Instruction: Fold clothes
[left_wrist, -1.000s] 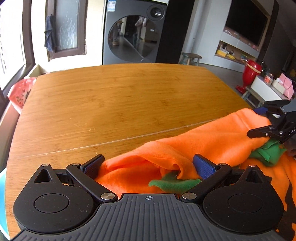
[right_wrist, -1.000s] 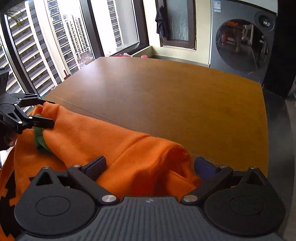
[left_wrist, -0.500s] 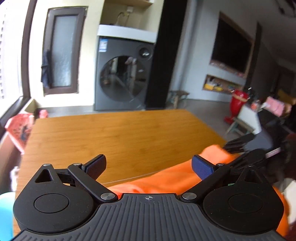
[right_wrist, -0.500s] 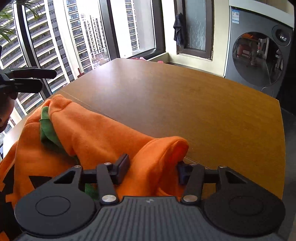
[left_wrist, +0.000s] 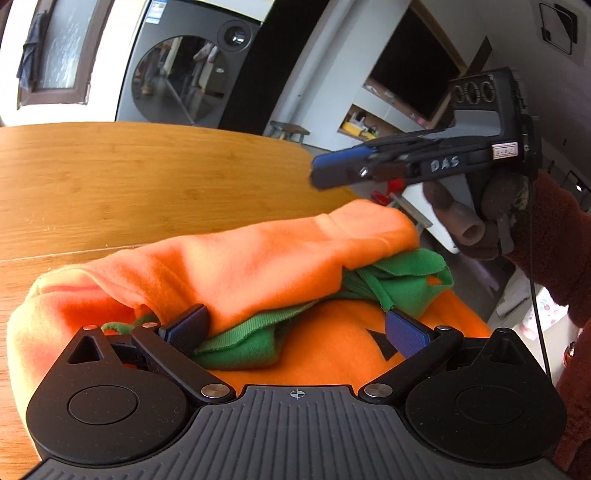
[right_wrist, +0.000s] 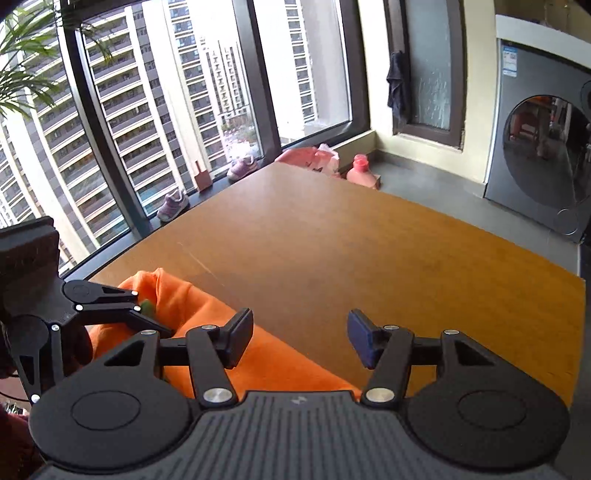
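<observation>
Rt hand-held gripper now above wood table

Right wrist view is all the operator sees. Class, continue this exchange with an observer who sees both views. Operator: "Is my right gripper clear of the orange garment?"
Observer: Yes. The left wrist view shows the right gripper above the garment's folded end, not touching it. Its jaws are opening, with nothing between them.
Operator: What's at the left gripper?
Observer: A green collar lies between the left gripper's open pads and isn't pinched.
Operator: Any print?
Observer: A black triangle on the orange front below the fold.
</observation>
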